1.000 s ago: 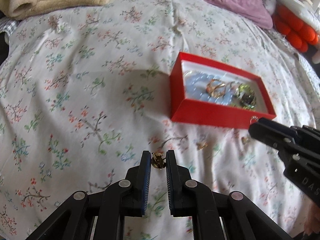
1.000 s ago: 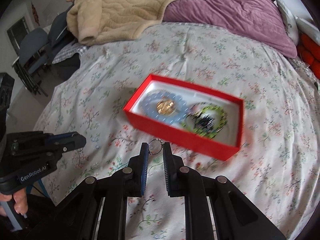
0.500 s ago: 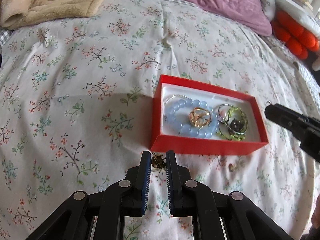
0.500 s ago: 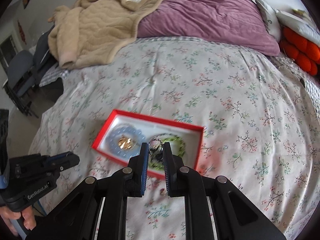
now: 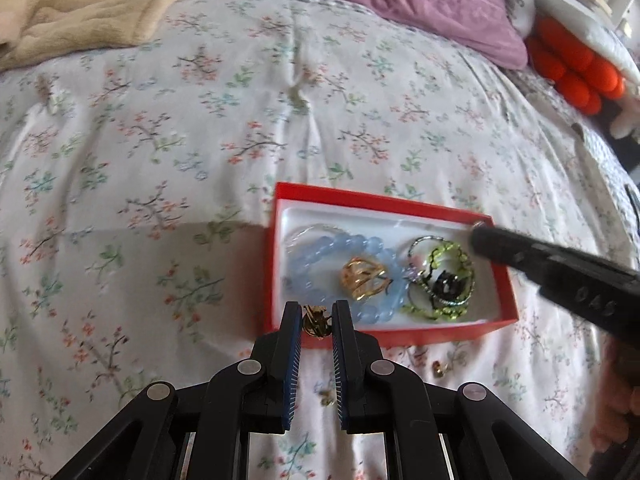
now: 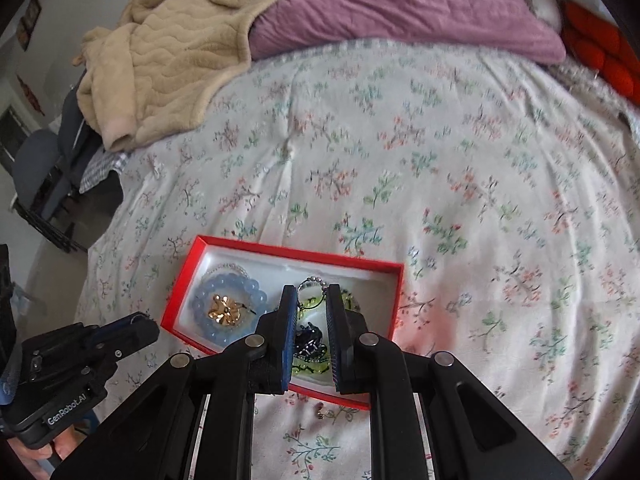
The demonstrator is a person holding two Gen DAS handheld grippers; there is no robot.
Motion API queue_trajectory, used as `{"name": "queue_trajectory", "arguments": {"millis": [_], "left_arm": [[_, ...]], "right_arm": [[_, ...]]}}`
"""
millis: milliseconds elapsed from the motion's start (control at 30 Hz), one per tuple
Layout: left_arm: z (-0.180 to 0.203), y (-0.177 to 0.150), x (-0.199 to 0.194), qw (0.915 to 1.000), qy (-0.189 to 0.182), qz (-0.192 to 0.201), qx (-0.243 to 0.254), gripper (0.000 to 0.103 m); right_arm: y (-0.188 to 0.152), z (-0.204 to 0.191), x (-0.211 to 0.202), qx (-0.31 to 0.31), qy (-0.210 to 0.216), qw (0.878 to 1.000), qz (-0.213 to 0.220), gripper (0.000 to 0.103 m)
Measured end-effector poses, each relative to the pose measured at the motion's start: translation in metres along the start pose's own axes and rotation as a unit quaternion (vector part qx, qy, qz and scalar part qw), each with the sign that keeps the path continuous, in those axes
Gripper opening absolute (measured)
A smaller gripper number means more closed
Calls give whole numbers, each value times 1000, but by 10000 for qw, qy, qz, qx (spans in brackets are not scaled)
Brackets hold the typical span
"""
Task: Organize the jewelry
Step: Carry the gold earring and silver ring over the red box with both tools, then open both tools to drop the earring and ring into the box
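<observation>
A red jewelry box (image 5: 392,334) with a white lining lies on the floral bedspread; it also shows in the right wrist view (image 6: 288,254). Inside are a blue bead bracelet (image 5: 320,250), a gold piece (image 5: 362,278) and a green bead bracelet (image 5: 452,256). My left gripper (image 5: 316,312) is shut on a small gold earring (image 5: 314,320) just over the box's near left wall. My right gripper (image 6: 312,294) is shut on a thin silver ring with a bead chain (image 6: 314,284) and hovers above the box's right half.
Small gold pieces lie on the bedspread in front of the box (image 5: 438,368). A beige blanket (image 6: 168,52) and a purple pillow (image 6: 400,4) lie at the far end. Orange cushions (image 5: 576,76) sit at the far right. The bed's left edge drops off near a chair (image 6: 32,168).
Both grippers have moved forward to the box with their pieces still held. The right gripper now hovers over the box's inside; the left has reached its near wall.
</observation>
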State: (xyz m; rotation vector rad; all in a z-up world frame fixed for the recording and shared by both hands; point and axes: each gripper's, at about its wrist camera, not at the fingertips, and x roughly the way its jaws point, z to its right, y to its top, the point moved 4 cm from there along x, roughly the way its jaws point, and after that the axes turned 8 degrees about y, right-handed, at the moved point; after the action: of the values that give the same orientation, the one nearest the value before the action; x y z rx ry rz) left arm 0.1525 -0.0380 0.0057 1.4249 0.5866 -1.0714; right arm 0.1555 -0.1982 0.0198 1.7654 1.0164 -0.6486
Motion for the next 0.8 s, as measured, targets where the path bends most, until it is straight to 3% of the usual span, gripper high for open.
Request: {"name": "queue_trajectory", "arguments": {"millis": [133, 633, 800], "left_arm": [[7, 6, 8, 10000, 17, -19, 49, 10], [9, 20, 36, 9999, 78, -151, 9, 11], [10, 20, 31, 9999, 52, -105, -36, 34]], "right_arm": [[-3, 8, 10, 147, -27, 9996, -239, 16], [-4, 17, 11, 251, -3, 9991, -341, 16], [-4, 17, 11, 267, -8, 9990, -359, 16]]}}
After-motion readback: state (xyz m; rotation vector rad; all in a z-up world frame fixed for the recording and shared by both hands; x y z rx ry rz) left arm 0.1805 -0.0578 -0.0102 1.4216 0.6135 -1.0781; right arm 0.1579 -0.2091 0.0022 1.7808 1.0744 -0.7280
